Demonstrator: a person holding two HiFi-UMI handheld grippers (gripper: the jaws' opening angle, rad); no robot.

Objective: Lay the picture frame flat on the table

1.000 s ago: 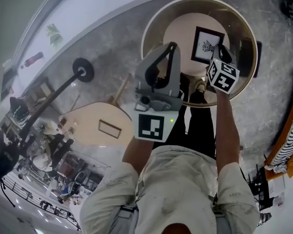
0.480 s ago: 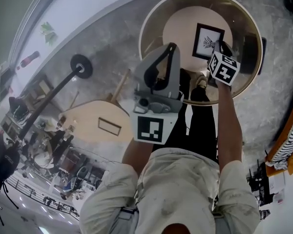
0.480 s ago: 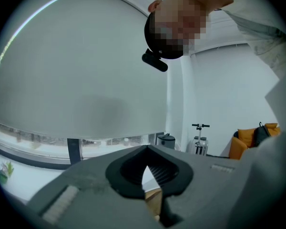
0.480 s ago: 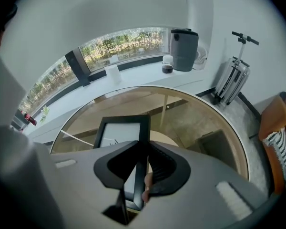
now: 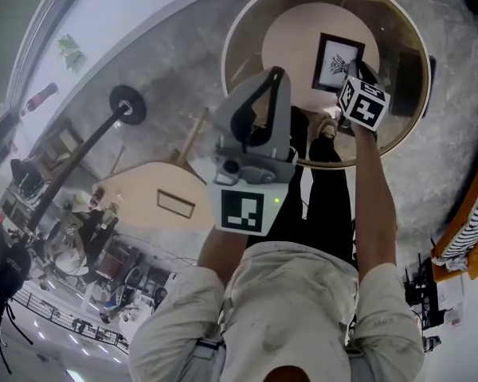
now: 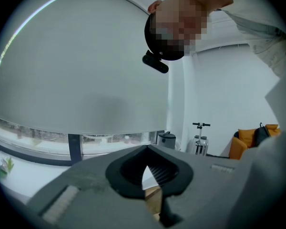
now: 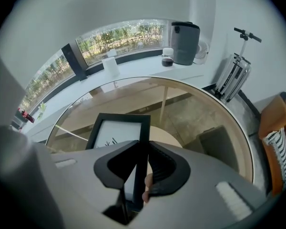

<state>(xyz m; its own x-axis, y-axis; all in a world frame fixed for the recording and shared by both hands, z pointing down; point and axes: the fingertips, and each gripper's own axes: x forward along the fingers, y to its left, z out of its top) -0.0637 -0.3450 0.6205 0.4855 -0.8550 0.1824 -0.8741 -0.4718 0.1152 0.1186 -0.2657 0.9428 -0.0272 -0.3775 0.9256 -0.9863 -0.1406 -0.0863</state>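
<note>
**A:** Where is the left gripper (image 5: 274, 76)?

**B:** Left of centre in the head view, raised in front of the person and short of the round glass bench (image 5: 247, 30). In its own view its tips are pressed together with nothing between them.

**A:** And the picture frame (image 5: 337, 60)?

**B:** In the upper right of the head view, over the bench's glass top. It is a black frame round a white sheet with a dark plant drawing. It leans rather than lies flat, and whether its lower edge touches the glass cannot be told.

**A:** What holds it?

**B:** The right gripper (image 5: 350, 82), just right of it and pointing steeply down. Its own view shows the jaws pinching the frame's right-hand edge.

**A:** Anything farther right?

**B:** In the right gripper view a grey appliance (image 7: 185, 42) stands on the window ledge (image 7: 133, 66), and a scooter (image 7: 236, 68) stands by the wall at upper right
</note>
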